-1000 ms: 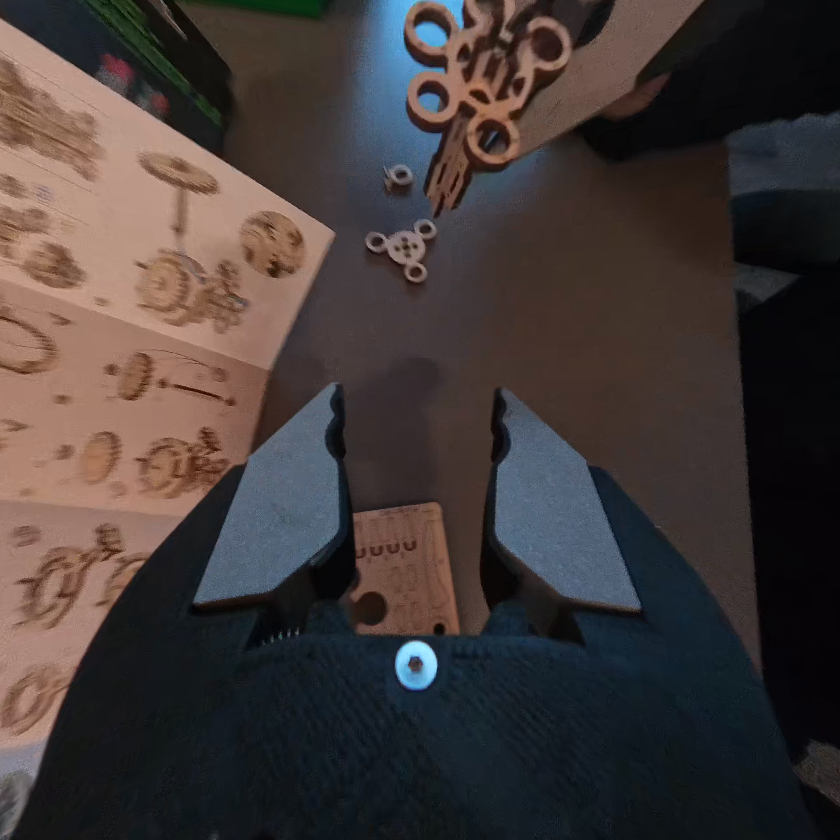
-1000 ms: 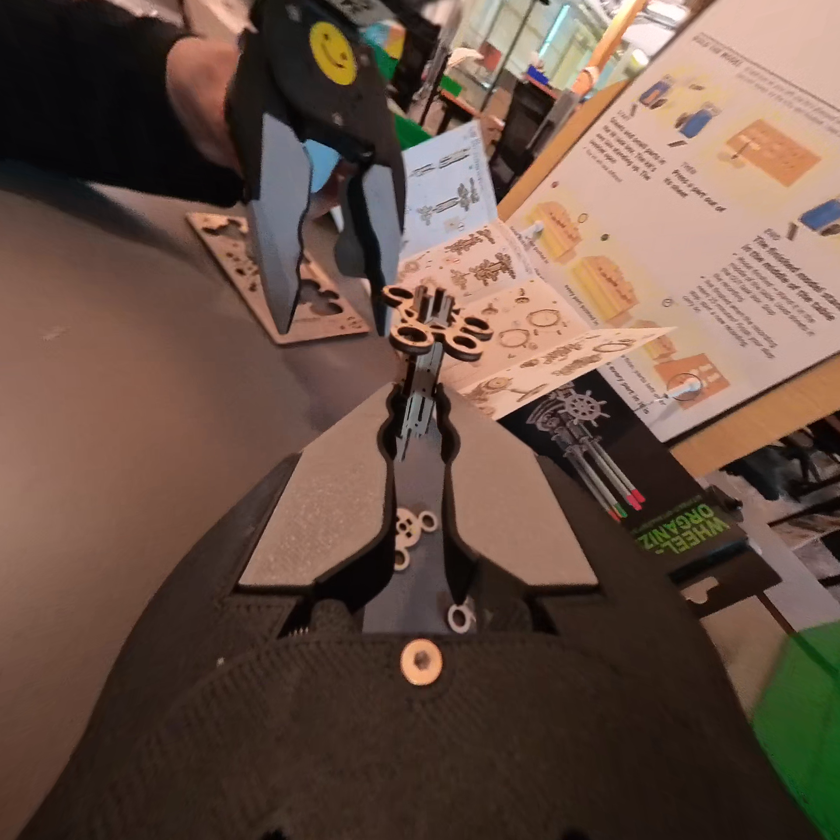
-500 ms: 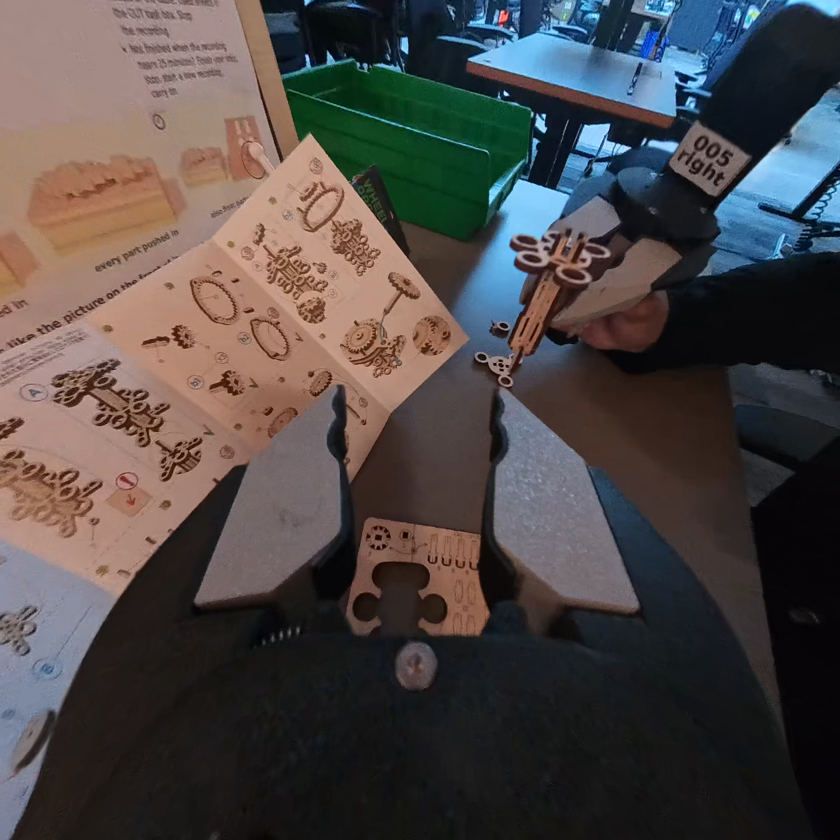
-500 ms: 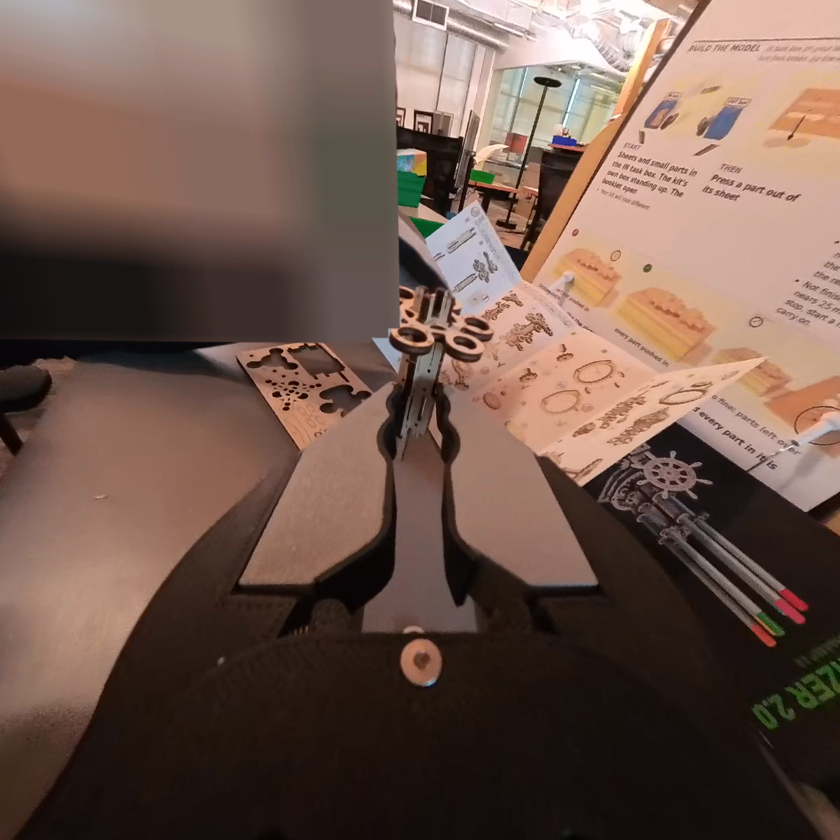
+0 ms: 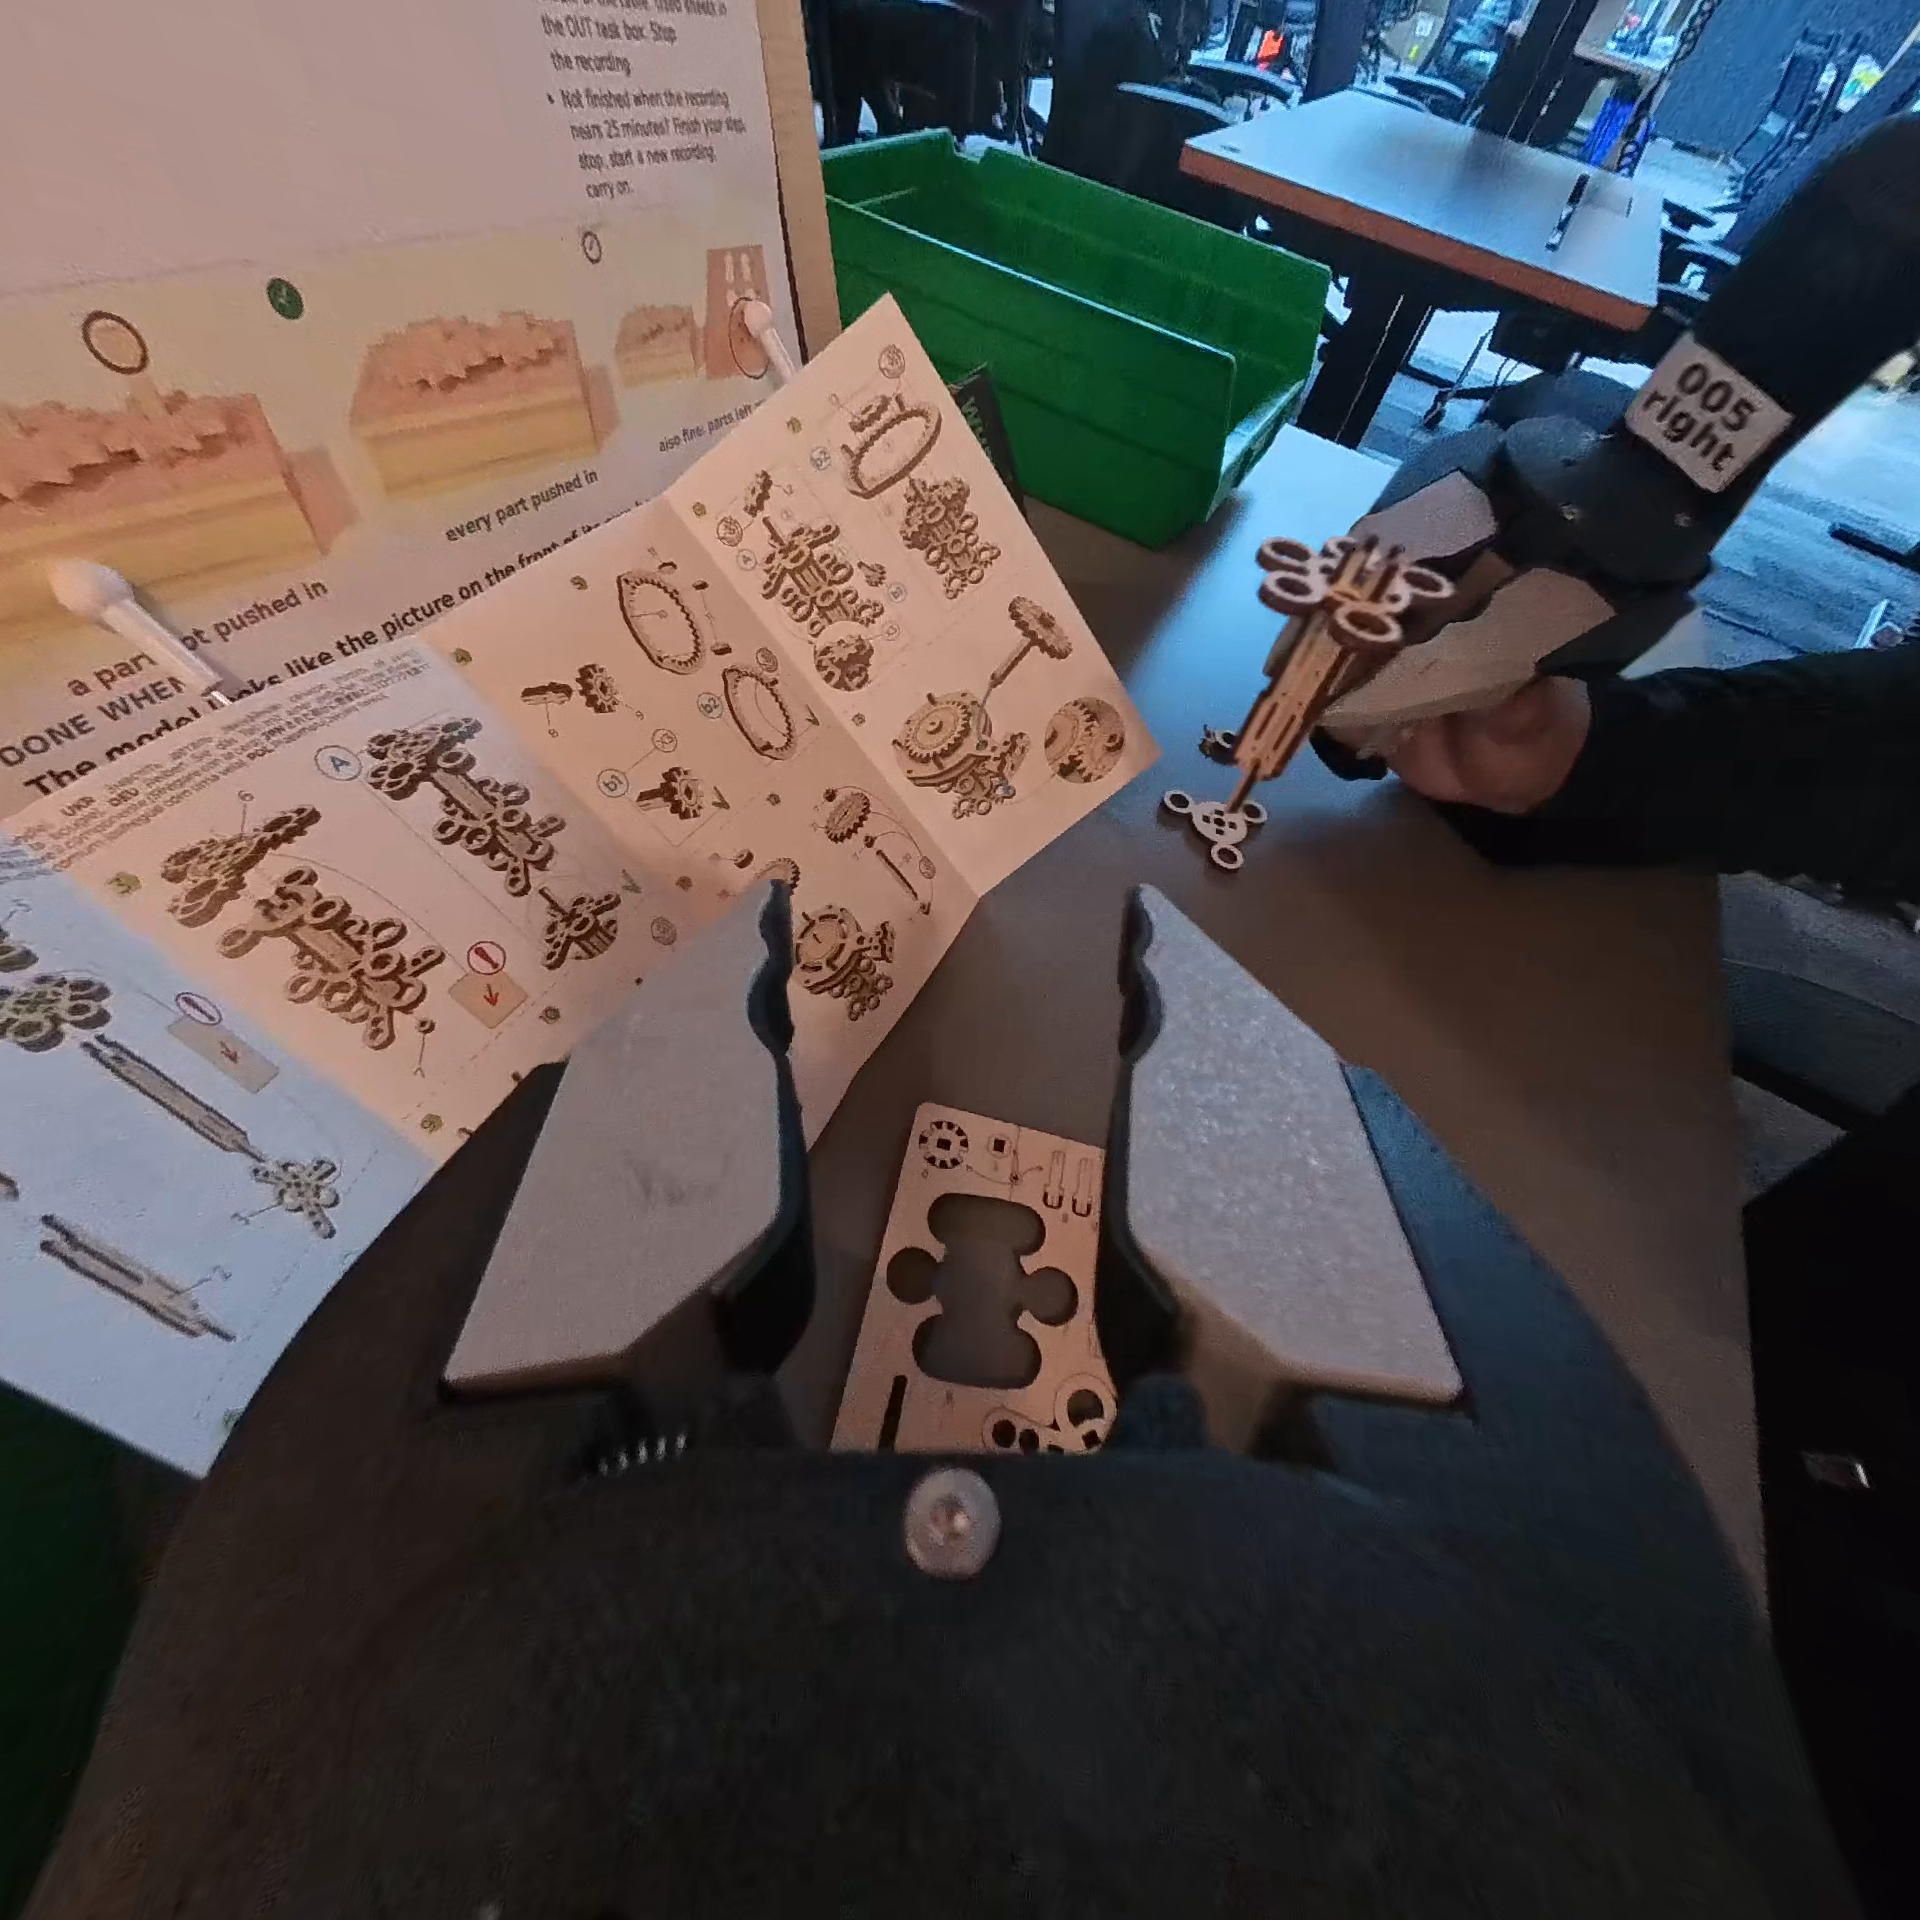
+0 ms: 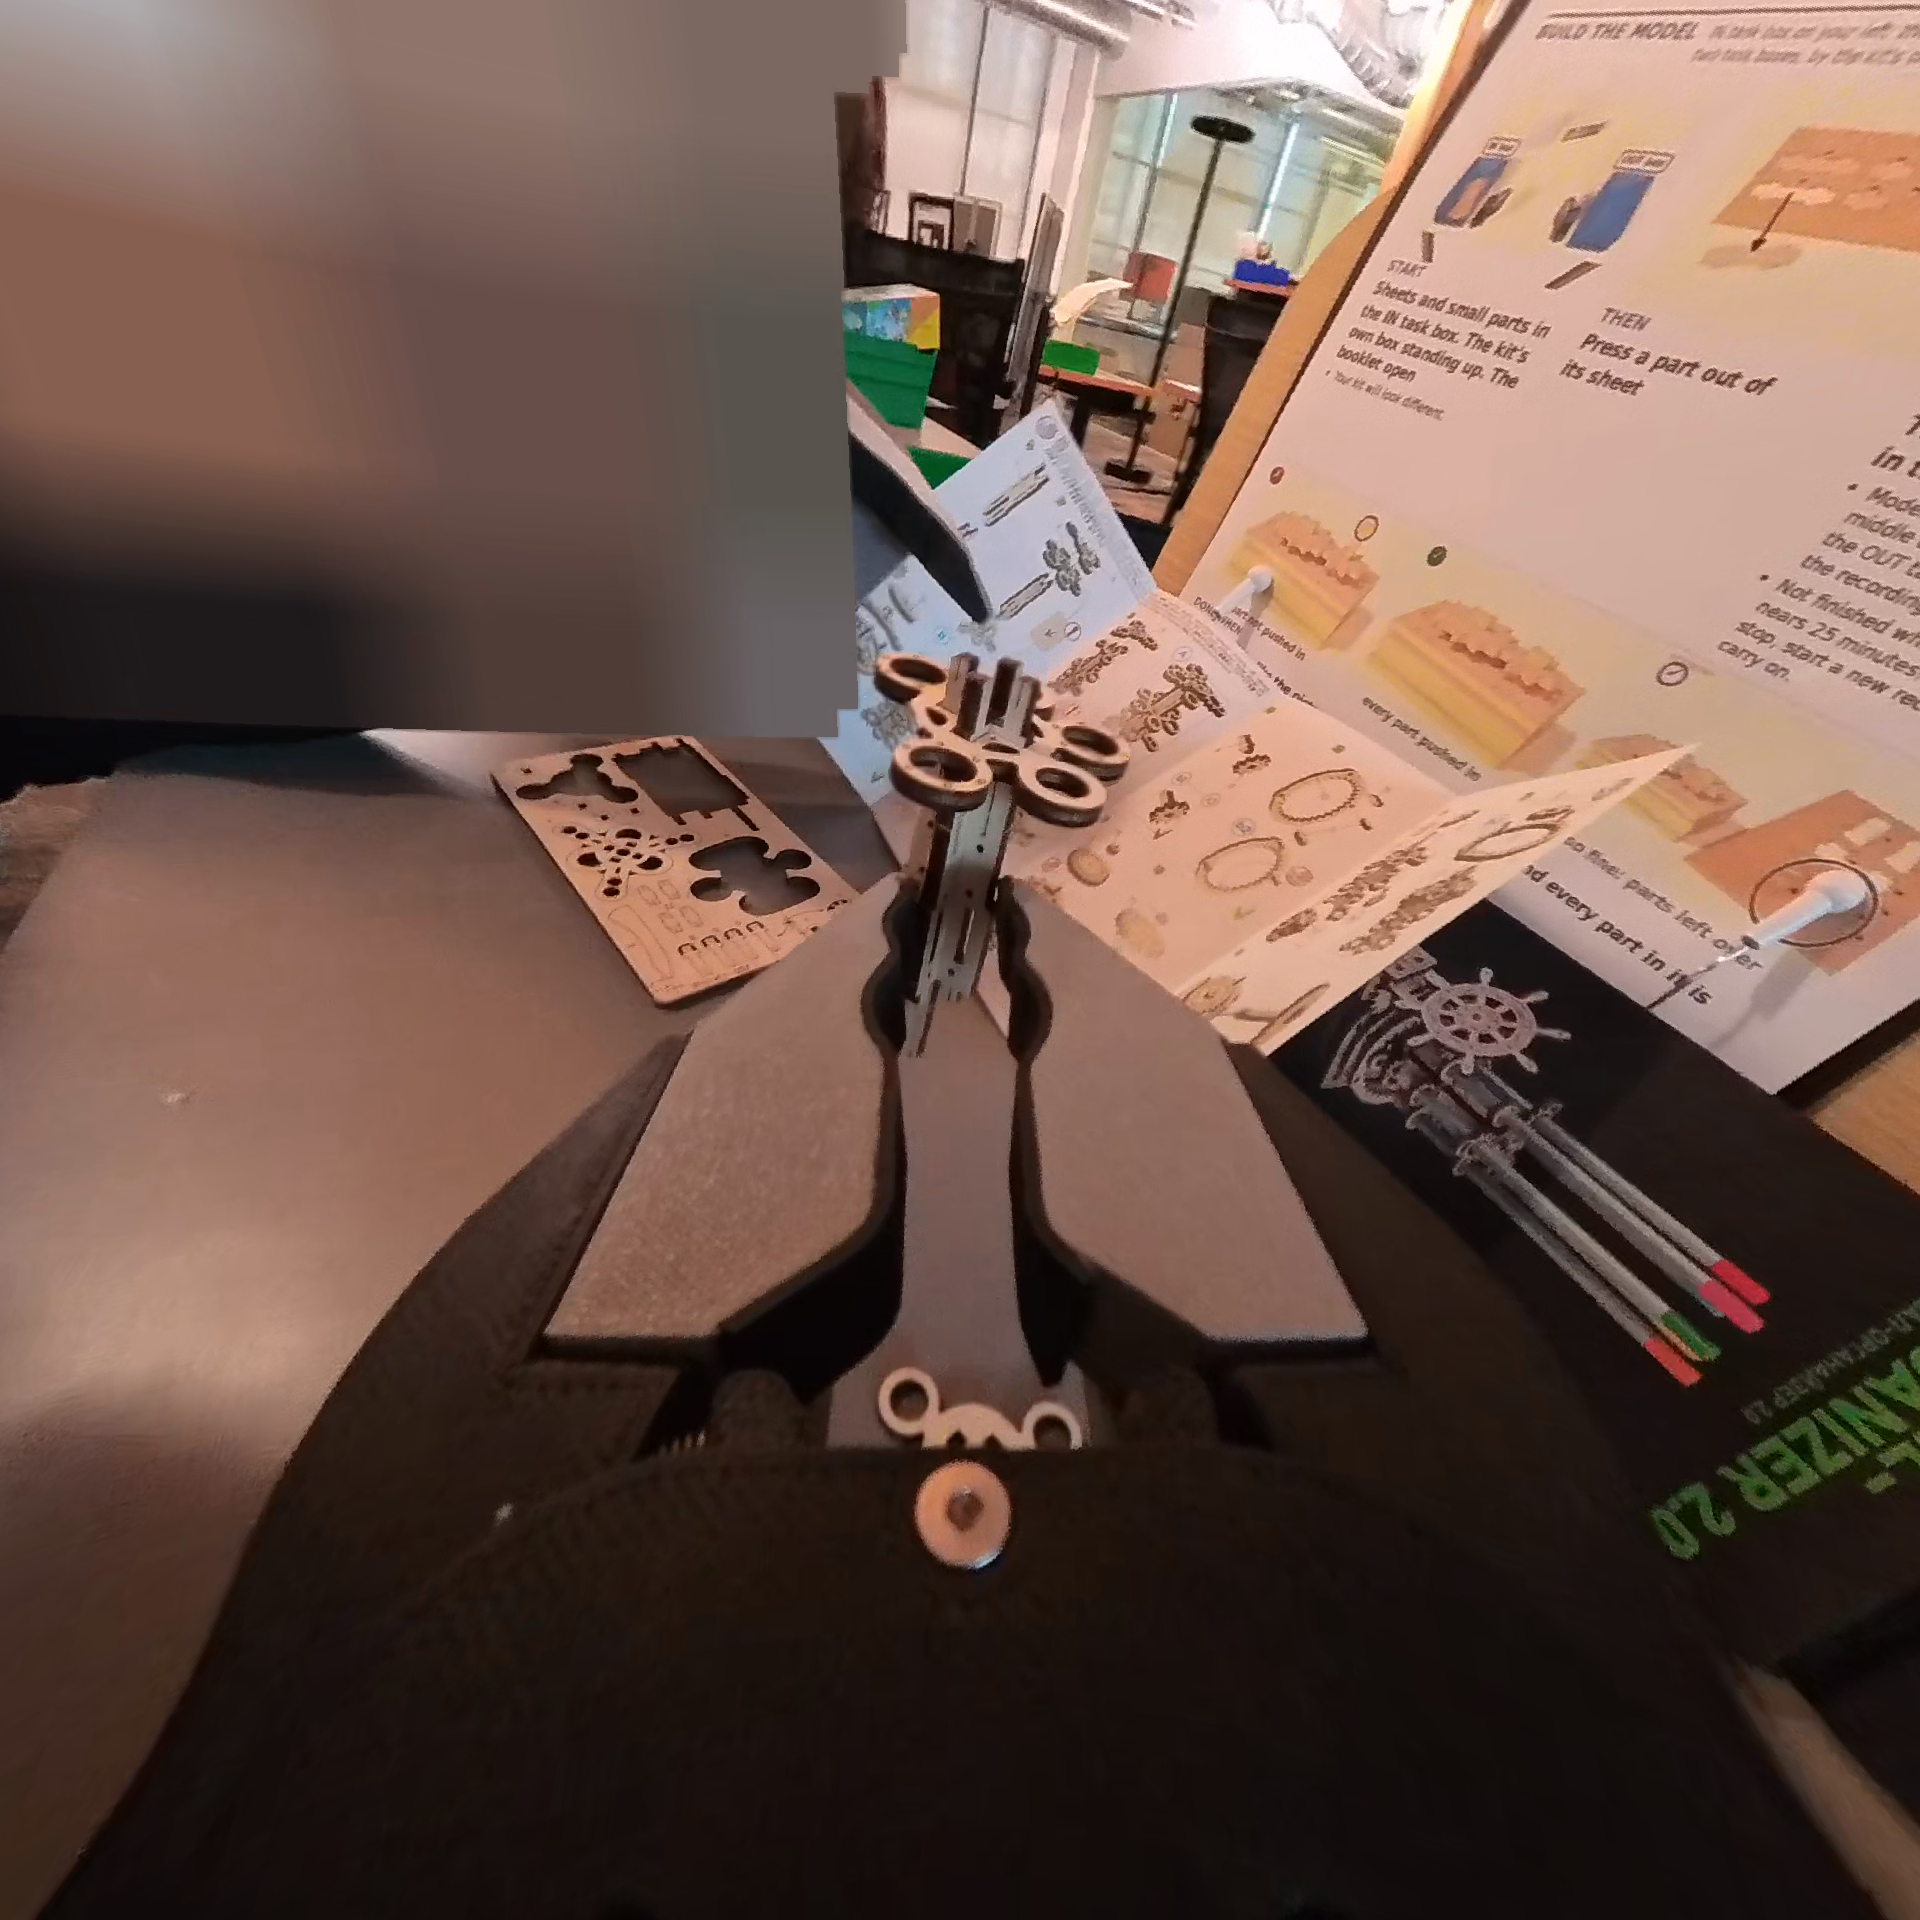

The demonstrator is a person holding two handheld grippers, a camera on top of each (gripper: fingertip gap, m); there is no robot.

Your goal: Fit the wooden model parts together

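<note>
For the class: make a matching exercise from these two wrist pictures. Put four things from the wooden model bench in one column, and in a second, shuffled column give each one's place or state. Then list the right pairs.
Things
1. wooden shaft assembly
2. three-lobed wooden piece
3. punched-out wooden sheet
4. green bin

Places or states
A. lying flat on the table, under the open left gripper
B. standing at the far edge of the table, behind the booklet
C. clamped in the right gripper, ringed end away from the table
D. flat on the table, right under the shaft's lower tip

Pairs: 1-C, 2-D, 3-A, 4-B
</note>
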